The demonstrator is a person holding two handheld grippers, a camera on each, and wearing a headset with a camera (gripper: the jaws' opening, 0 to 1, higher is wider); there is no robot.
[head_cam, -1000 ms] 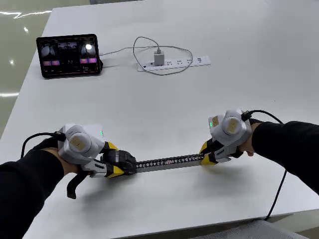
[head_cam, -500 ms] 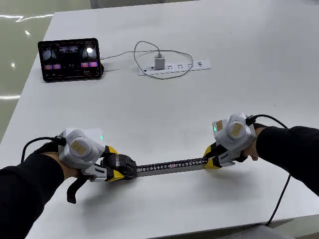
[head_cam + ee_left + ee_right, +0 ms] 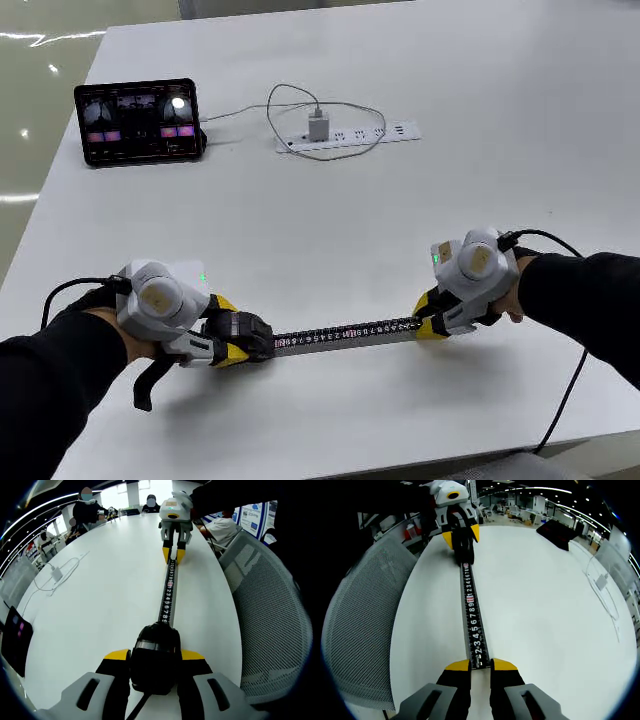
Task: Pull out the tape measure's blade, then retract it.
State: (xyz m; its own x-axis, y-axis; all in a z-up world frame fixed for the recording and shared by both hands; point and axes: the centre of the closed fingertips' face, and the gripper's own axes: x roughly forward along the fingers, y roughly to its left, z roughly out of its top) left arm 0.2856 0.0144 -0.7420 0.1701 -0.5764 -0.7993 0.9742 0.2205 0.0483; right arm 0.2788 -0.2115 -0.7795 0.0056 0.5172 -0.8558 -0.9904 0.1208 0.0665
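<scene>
Head view takes in the whole white desk [image 3: 420,200]. Near its front edge the left gripper [image 3: 236,338] is clamped on the black tape measure [image 3: 247,334]. The right gripper [image 3: 427,324] pinches the tip of the blade [image 3: 345,333], which lies drawn out flat between the two, roughly parallel to that edge. Toward the far left corner a tablet [image 3: 138,118] stands with its screen lit. To its right lies a white power strip [image 3: 350,133] with a charger [image 3: 319,124] plugged in and a looped cable [image 3: 290,100].

Left gripper view adds the grip itself: the yellow-tipped jaws press both sides of the tape measure's body, and the blade runs from its front straight to the other gripper. It also shows a mesh chair [image 3: 270,605] just off the desk's edge and people [image 3: 86,510] at the far end of the desk.

Right gripper view shows the jaws closed on the blade's end at the lowest printed numbers. The figures can be read along the strip; the end hook is hidden between the tips.
</scene>
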